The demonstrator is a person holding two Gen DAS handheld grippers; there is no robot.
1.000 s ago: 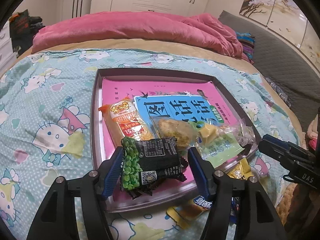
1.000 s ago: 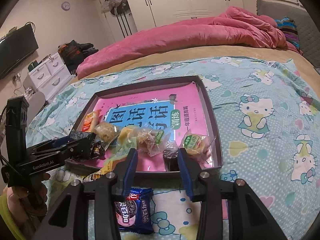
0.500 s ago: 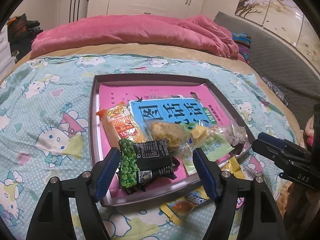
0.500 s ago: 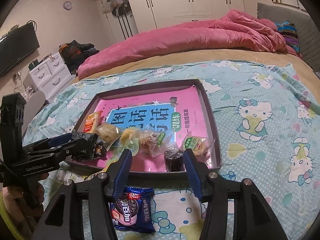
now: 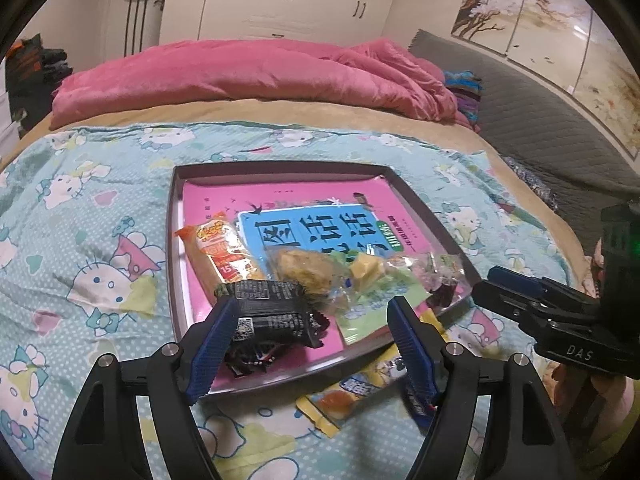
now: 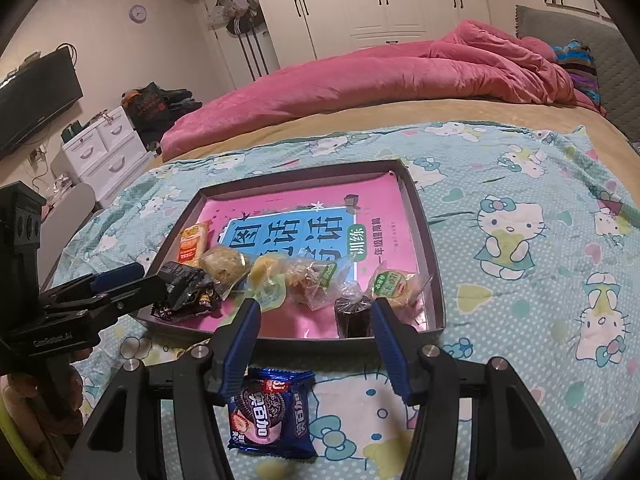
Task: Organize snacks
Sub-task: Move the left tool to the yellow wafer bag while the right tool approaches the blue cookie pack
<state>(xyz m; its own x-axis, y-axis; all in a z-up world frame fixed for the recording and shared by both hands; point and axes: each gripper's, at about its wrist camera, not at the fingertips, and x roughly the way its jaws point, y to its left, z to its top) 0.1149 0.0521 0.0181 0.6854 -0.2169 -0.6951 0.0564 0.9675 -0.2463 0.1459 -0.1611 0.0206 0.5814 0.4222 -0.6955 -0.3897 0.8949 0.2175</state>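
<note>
A dark tray lies on the bed with a pink and blue book in it. A row of snacks sits along its near side: an orange packet, a clear-wrapped pastry, a yellow sweet, a black packet and a dark round cake. My left gripper is open, its fingers wide either side of the black packet, apart from it. My right gripper is open and empty, above a blue Oreo packet on the sheet before the tray.
A yellow packet lies on the Hello Kitty sheet at the tray's near edge. A pink duvet is bunched at the far side of the bed. A white drawer unit stands to the left.
My left gripper has drawn back and opened wider; the black packet lies in the tray, tilted over. My right gripper has pulled back slightly and opened a little more.
</note>
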